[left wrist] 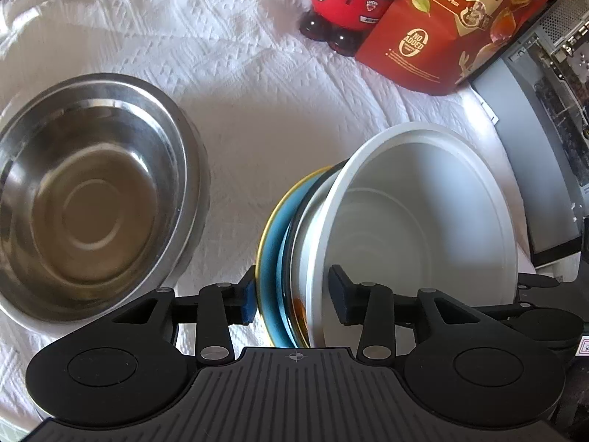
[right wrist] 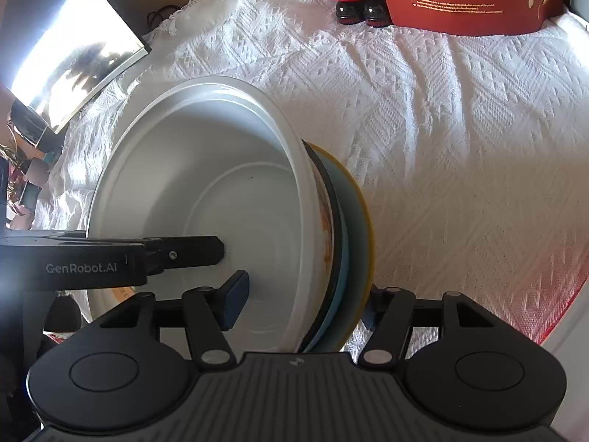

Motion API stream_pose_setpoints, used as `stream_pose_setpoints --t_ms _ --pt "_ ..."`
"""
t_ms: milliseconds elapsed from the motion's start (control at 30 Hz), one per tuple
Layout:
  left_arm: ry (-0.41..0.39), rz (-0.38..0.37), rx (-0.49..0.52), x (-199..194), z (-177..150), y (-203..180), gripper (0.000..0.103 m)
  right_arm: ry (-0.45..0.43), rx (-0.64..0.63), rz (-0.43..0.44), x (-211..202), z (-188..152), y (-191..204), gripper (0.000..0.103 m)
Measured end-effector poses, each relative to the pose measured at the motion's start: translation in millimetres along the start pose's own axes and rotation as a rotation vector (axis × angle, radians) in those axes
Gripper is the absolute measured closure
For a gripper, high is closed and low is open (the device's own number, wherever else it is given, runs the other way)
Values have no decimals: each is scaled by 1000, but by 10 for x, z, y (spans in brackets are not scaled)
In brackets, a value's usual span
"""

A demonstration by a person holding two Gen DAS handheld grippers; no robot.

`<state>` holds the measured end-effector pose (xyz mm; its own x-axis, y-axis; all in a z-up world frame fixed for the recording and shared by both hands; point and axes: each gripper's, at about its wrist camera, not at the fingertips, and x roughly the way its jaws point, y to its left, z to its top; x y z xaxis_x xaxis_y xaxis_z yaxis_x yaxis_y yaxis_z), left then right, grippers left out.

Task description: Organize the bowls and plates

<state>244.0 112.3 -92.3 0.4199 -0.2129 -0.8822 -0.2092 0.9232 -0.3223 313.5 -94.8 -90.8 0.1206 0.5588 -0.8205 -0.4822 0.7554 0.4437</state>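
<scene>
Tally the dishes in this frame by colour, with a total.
Steel bowl: 1
White bowl: 1
Blue plate with yellow rim: 1
Dark-rimmed dish sandwiched between them, colour unclear: 1
Total: 4

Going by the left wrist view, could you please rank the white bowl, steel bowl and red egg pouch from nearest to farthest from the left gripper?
1. White bowl, between the left gripper fingers.
2. Steel bowl, to the left.
3. Red egg pouch, far back right.
</scene>
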Motion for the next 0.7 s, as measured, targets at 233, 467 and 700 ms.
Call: stream_pose_setpoints --t_ms 233,467,700 --pt "-16 -6 -25 -16 -15 19 60 9 -13 -1 10 18 19 40" --pt "21 -2 -50 -53 -44 44 60 40 -41 1 18 47 46 39" --pt "77 -11 -59 -131 -208 100 61 91 -62 34 31 -4 88 39"
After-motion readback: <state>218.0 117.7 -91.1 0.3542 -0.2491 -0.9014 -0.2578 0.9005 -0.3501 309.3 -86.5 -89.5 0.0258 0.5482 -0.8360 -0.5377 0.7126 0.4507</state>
